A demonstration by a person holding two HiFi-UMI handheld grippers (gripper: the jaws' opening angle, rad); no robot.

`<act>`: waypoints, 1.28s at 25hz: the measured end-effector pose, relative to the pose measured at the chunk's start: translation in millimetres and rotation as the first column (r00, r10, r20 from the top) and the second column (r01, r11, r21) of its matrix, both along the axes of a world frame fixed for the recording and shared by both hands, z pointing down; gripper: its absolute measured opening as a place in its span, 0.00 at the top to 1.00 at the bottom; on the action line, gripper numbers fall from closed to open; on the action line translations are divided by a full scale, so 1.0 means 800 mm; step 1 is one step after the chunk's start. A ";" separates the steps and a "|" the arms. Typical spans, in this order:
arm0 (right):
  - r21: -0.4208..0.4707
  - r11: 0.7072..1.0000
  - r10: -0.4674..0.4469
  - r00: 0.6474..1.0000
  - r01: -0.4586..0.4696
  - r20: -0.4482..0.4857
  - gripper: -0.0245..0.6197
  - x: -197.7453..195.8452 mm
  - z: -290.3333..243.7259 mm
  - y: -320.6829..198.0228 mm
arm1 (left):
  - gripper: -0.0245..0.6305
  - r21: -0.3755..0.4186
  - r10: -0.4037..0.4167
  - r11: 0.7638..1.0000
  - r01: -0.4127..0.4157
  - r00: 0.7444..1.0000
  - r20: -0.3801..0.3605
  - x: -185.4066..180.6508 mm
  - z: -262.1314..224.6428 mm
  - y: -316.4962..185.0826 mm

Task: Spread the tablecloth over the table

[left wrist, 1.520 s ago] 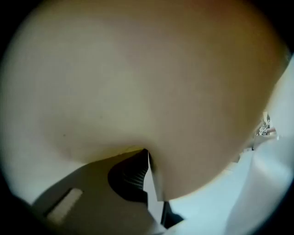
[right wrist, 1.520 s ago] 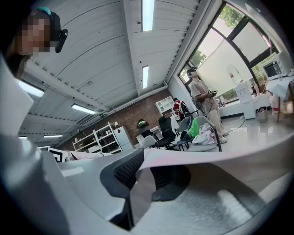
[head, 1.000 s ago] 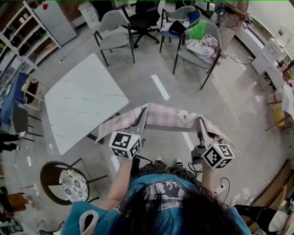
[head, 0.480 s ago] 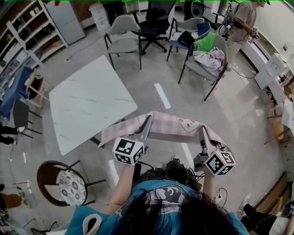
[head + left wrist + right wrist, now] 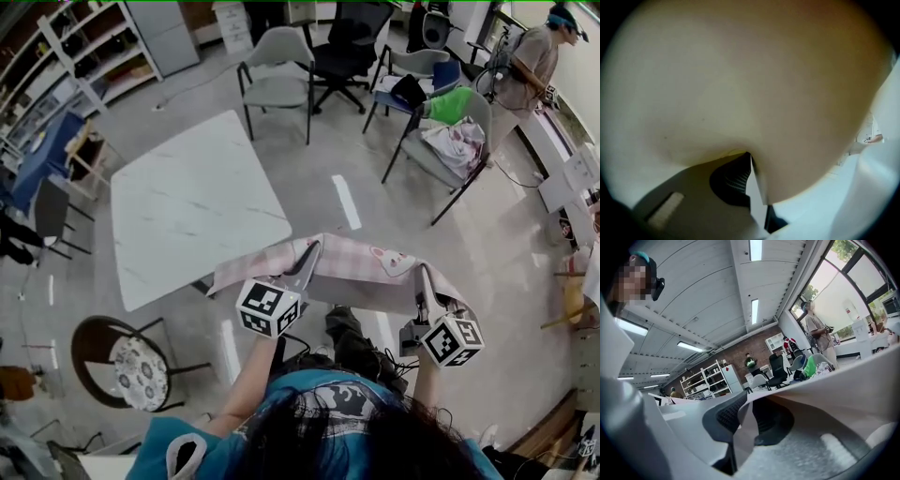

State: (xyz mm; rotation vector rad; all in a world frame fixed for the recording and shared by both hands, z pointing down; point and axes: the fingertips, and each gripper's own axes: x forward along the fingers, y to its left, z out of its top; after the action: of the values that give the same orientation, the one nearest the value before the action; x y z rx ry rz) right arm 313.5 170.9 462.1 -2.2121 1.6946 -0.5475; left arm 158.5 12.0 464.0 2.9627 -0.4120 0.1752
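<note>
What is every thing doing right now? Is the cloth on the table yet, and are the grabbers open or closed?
Tablecloth: up in the air, stretched between the two grippers, not on the table.
Table: bare, no cloth on it yet.
Left gripper: fingers shut, pinching the tablecloth's edge.
Right gripper: fingers shut, pinching the tablecloth's edge.
Grey chair: empty.
Chair with clothes: piled with fabric.

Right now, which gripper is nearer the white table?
Left. The left gripper grips the tablecloth just beside a corner of the white table. The right gripper grips the tablecloth's other end, farther out over the floor, on the side away from the table.
</note>
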 end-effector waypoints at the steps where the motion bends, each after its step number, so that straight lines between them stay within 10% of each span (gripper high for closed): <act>1: 0.002 1.000 -0.006 1.000 0.006 0.003 0.90 0.009 0.001 -0.010 | 0.90 0.003 -0.005 1.000 0.005 1.000 0.005 0.007 0.000 -0.008; 20: 0.147 0.958 -0.245 0.969 0.246 -0.022 0.90 0.215 -0.058 -0.258 | 0.90 0.076 -0.194 0.977 0.198 0.979 -0.056 0.177 -0.071 -0.217; 32: 0.211 0.921 -0.326 0.944 0.329 -0.047 0.90 0.220 -0.104 -0.373 | 0.90 0.114 -0.238 0.963 0.243 0.970 -0.058 0.180 -0.119 -0.325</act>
State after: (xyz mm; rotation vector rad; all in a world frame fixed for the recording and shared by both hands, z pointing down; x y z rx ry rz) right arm 489.6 -127.1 378.9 -1.7953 2.0405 -0.4020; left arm 302.2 -247.7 368.9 2.9915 -0.7974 0.0590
